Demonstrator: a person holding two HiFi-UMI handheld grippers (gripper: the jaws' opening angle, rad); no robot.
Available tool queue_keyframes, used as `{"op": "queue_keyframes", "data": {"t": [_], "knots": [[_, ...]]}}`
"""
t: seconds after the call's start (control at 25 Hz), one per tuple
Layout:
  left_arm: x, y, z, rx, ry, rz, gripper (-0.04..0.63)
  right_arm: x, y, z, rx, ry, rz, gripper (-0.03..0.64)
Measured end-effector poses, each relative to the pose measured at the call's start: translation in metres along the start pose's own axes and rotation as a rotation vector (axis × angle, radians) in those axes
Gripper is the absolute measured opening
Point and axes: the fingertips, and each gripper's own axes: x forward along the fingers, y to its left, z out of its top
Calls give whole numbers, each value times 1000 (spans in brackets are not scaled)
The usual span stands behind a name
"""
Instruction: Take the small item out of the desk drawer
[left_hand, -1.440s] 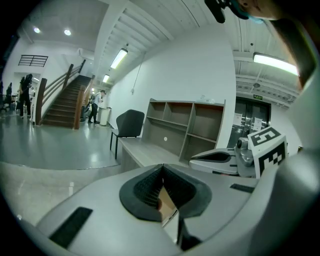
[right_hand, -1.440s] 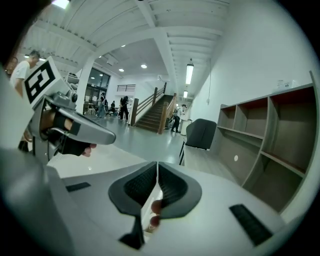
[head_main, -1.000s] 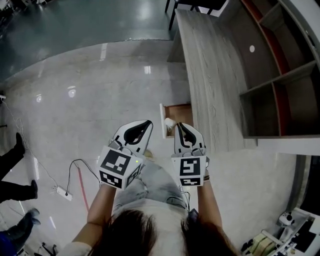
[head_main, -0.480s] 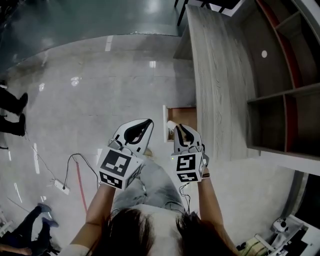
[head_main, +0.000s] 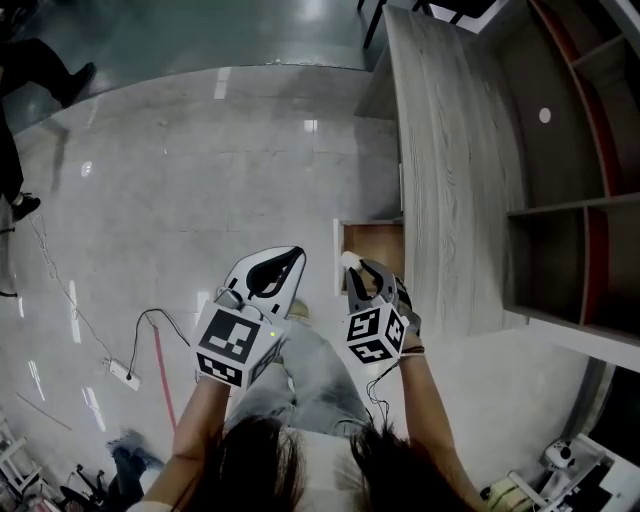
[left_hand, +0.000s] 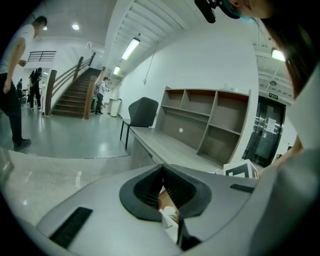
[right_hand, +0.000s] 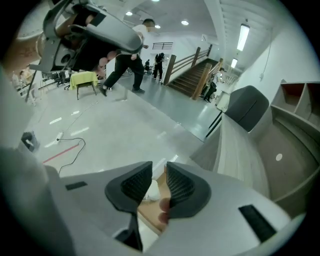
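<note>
The desk drawer (head_main: 384, 241) stands pulled out from the wood-grain desk (head_main: 440, 150), its brown inside showing. A small white item (head_main: 349, 260) lies at the drawer's front left corner. My right gripper (head_main: 363, 268) hovers just over that corner, and its jaws are opening with a narrow gap. In the right gripper view the white item (right_hand: 150, 191) shows through that gap, down in the drawer (right_hand: 152, 212), and the right gripper (right_hand: 159, 169) has no pad pressed on it. My left gripper (head_main: 298, 251) hangs left of the drawer, shut and empty, and the left gripper (left_hand: 161, 169) points across the desk.
A shelf unit (head_main: 565, 190) sits on the desk's far side. A power strip (head_main: 124, 375) with black and red cables lies on the polished floor at the left. A person (head_main: 35, 70) walks at the upper left. A dark chair (left_hand: 142, 112) stands at the desk's end.
My right gripper's jaws have parted from shut to a narrow gap and moved a little nearer the drawer. The left gripper holds its place. A person has walked across the floor at the left.
</note>
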Motion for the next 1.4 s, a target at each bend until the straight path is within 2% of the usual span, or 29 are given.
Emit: {"op": "queue_keyframes", "data": {"t": [0.32, 1.04, 1.4], "knots": [[7, 21, -14, -6, 7, 10, 16, 38, 13, -19, -95, 86, 53, 107], [45, 34, -60, -49, 50, -15, 17, 107, 29, -79, -273, 274, 167, 196], [58, 44, -79, -69, 70, -12, 17, 138, 36, -104, -327, 349, 197, 198]]}}
